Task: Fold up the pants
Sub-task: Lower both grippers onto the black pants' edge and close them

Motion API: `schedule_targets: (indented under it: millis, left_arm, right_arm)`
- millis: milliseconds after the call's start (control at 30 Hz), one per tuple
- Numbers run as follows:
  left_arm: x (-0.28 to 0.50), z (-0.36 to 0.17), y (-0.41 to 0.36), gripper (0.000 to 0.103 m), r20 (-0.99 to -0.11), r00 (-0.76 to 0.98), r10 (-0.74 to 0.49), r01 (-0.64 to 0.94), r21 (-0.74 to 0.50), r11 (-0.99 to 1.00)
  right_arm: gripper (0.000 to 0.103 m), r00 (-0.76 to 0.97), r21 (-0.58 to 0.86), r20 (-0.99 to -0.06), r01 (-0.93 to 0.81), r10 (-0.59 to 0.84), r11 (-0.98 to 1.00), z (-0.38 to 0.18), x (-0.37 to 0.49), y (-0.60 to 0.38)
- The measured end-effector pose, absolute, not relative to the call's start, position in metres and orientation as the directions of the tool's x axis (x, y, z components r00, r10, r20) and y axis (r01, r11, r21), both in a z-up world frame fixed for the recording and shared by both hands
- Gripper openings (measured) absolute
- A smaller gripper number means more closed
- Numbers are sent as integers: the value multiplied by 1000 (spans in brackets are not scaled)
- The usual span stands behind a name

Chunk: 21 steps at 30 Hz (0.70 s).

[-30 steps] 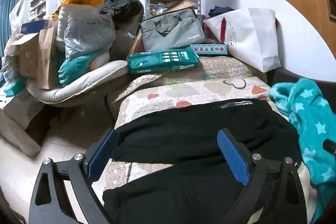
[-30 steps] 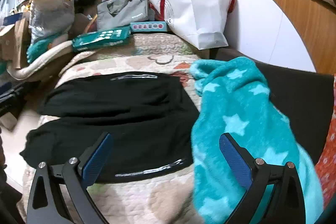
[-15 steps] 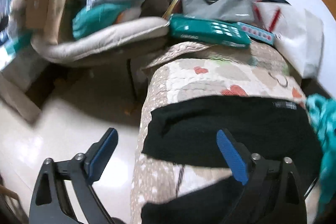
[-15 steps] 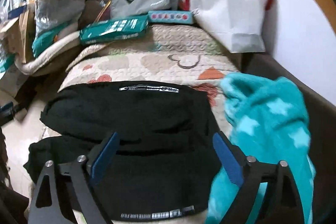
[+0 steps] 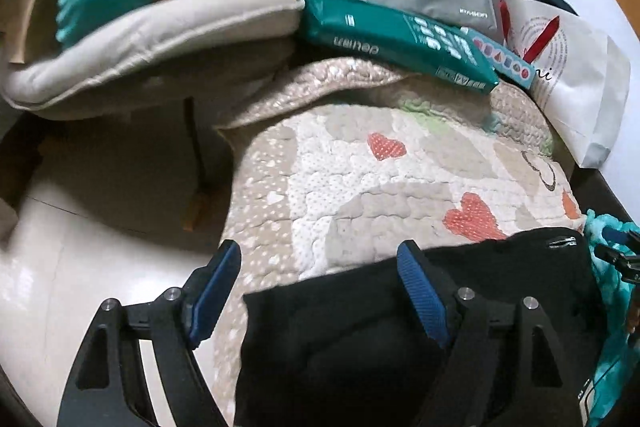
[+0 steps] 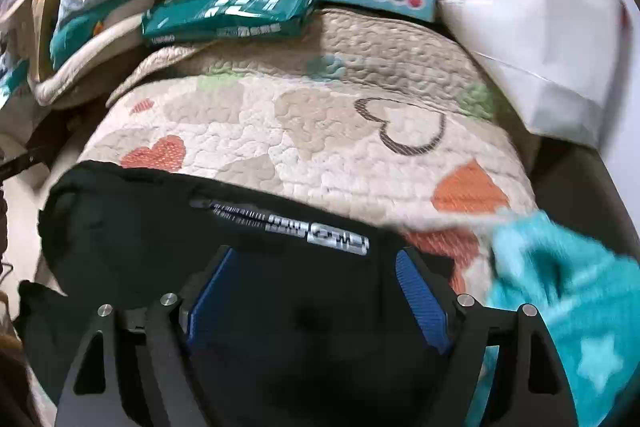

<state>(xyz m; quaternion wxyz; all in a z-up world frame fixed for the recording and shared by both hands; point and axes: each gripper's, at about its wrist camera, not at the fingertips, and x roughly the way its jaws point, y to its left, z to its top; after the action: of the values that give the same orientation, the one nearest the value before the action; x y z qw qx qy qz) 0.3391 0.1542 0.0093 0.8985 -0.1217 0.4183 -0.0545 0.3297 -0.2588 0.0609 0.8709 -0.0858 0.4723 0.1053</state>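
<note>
Pants (image 6: 132, 227): black; lying on the heart-print quilt (image 6: 320, 131), apparently doubled over already, a white-printed band along the far edge; near part hidden under the grippers
Left gripper (image 5: 320, 291): jaws spread, holding nothing; it straddles the pants' left corner, the right finger over cloth, the left finger over quilt at the cushion's side
Right gripper (image 6: 316, 291): jaws spread, empty; both fingers low over the black cloth just behind the printed band; contact with the cloth cannot be told
Progress: looks partly folded, a layer seeming to lie on a layer; at least one more fold likely left, no edge gripped yet
Edges: left of the pants the quilt drops to the floor (image 5: 80, 227); at right a teal blanket (image 6: 568, 287) crowds the cloth
Room: bare quilt ahead, up to a green pack (image 6: 228, 15) and a white bag (image 6: 520, 27); folding forward looks freest
</note>
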Motion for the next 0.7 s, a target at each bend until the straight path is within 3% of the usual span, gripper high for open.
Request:
schedule_targets:
  millis: [267, 467, 700]
  left_arm:
    - [354, -16, 152, 80, -755, 599, -267, 37, -307, 951]
    - [356, -28, 142, 80, -780, 570, -257, 76, -261, 962]
    - [361, -42, 142, 80, -788, 551, -276, 76, -282, 956]
  right_arm:
    - [85, 480, -13, -860, -360, 173, 933, 42, 377, -243]
    - [85, 422, 24, -876, -446, 234, 894, 32, 380, -235]
    - [85, 384, -5, -899, -488, 210, 873, 15, 388, -232]
